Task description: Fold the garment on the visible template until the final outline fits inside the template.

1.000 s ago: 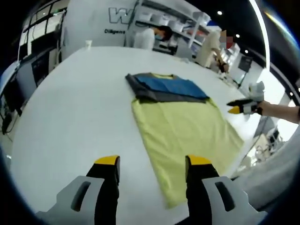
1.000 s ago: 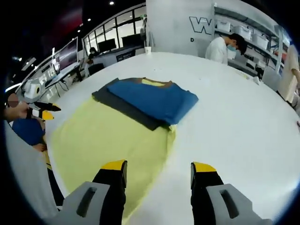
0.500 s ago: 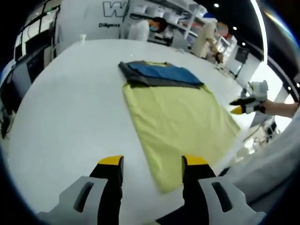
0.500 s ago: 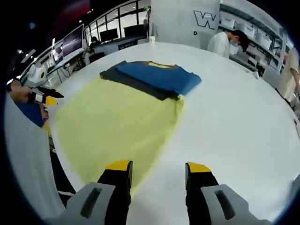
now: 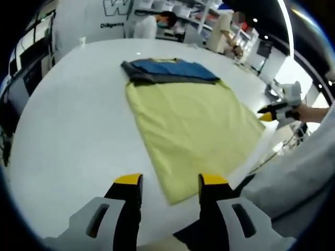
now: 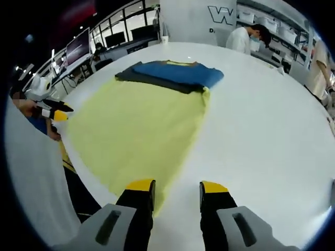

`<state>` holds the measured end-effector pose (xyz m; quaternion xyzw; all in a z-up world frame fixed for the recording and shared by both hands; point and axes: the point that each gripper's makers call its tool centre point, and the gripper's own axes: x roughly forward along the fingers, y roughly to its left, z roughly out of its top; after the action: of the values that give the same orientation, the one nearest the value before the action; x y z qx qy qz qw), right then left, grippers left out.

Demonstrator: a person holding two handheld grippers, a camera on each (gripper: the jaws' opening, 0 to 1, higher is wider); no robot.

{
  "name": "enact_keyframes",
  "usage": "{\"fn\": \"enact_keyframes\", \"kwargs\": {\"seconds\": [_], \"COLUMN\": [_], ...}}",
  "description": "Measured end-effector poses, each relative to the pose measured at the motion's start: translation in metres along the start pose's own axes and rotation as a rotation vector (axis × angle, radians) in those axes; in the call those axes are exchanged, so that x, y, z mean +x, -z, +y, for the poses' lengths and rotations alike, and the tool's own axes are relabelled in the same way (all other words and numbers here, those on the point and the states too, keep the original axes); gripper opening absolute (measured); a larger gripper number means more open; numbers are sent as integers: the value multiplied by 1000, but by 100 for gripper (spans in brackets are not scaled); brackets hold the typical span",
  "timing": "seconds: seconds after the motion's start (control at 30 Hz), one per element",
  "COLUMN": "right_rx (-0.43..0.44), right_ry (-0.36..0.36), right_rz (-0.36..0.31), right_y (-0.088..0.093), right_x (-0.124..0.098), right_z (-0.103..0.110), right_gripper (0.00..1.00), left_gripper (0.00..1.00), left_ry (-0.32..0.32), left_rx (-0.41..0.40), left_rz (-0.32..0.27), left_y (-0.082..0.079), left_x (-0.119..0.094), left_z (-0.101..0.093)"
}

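My left gripper [image 5: 164, 181] and right gripper [image 6: 176, 185] hover with jaws parted and empty over the table's near edge, where the yellow garment [image 5: 193, 125] could slide off if I tug its overhanging corner.

The yellow sheet [image 5: 193, 130] looks like soft, matt cloth, and so does the folded blue and grey garment [image 5: 170, 70] at its far edge. The white table [image 5: 68, 130] is smooth and a little shiny.
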<state>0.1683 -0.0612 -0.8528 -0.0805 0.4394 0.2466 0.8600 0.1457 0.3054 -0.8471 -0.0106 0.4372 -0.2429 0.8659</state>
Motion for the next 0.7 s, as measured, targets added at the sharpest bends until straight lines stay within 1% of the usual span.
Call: {"fn": "enact_keyframes", "kwargs": {"seconds": [0.07,0.13,0.17,0.23,0.27,0.3,0.37,0.43,0.47,0.53,0.57,0.67,0.7], "right_rx": [17,24,26,25,31,37,51,48,48,59,63,62,58], "right_ry": [0,2,6,3,6,8,-2,-10,-10,-14,-13,-16,-17], "right_rz": [-1,2,3,10,9,2,-4,-1,6,12,11,10,10], "right_y": [5,9,11,13,13,13,13,14,16,18,18,19,20], "right_x": [-2,-3,-4,-4,-4,-6,-8,-9,-9,-8,-8,-7,-7], "right_z": [3,3,4,5,5,6,10,12,12,13,12,15,18], "right_gripper": [28,27,27,24,23,21,11,2,2,6,6,0,0], "left_gripper": [36,27,24,23,23,22,20,19,18,16,15,11,11], "left_ry": [-2,-2,0,1,1,-12,-16,-13,-13,-21,-20,-11,-4], "left_rx": [-10,-21,-23,-37,-41,-48,-51,-66,-70,-80,-79,-85,-88], "left_rz": [4,17,20,9,6,3,5,7,6,4,2,5,8], "left_y": [4,9,11,10,9,9,10,11,12,14,15,16,16], "left_x": [1,2,2,-1,-1,-1,-1,-3,-3,-3,-4,-5,-5], "left_z": [-1,-1,-2,-6,-6,-3,-3,-4,-4,-4,-4,-2,-2]}}
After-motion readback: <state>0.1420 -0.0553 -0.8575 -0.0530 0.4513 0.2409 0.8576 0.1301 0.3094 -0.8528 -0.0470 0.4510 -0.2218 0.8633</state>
